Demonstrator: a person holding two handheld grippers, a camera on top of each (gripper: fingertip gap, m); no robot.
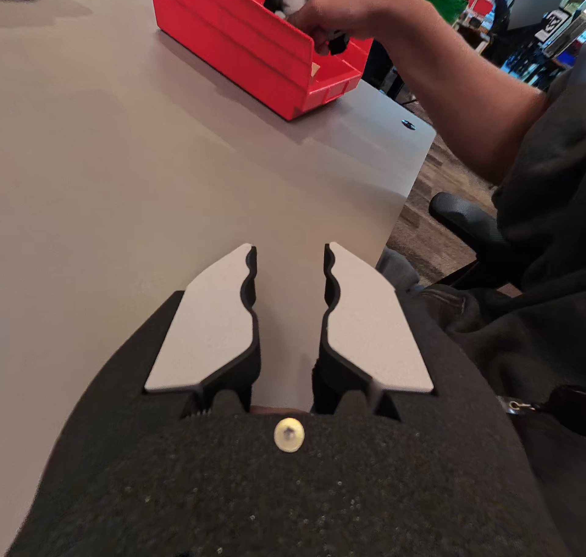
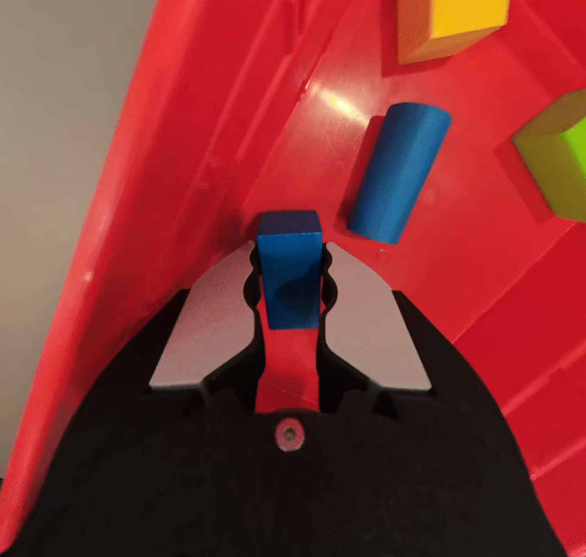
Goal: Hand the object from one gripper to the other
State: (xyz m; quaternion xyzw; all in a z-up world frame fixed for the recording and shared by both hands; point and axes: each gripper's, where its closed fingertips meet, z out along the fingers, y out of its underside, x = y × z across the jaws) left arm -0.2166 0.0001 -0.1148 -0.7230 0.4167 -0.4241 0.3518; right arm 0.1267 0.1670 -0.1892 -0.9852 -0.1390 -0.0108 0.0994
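Blue rectangular wooden block (image 2: 289, 275), centre frame: probably light, stiff, a bit slick; right gripper (image 2: 290, 248) fingers clamp its flat sides, left gripper (image 1: 289, 250) fingers spread, empty.

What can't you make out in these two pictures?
- Right gripper, left wrist view: the hand and the bin wall hide it almost wholly.
- Bin contents, left wrist view: hidden behind the wall.
- Green block and yellow block, right wrist view: cut off by the frame edges, and blurred.
- Blue block in the right gripper: its underside is hidden, so lifted or resting is unclear.
- Left gripper: absent from the right wrist view.
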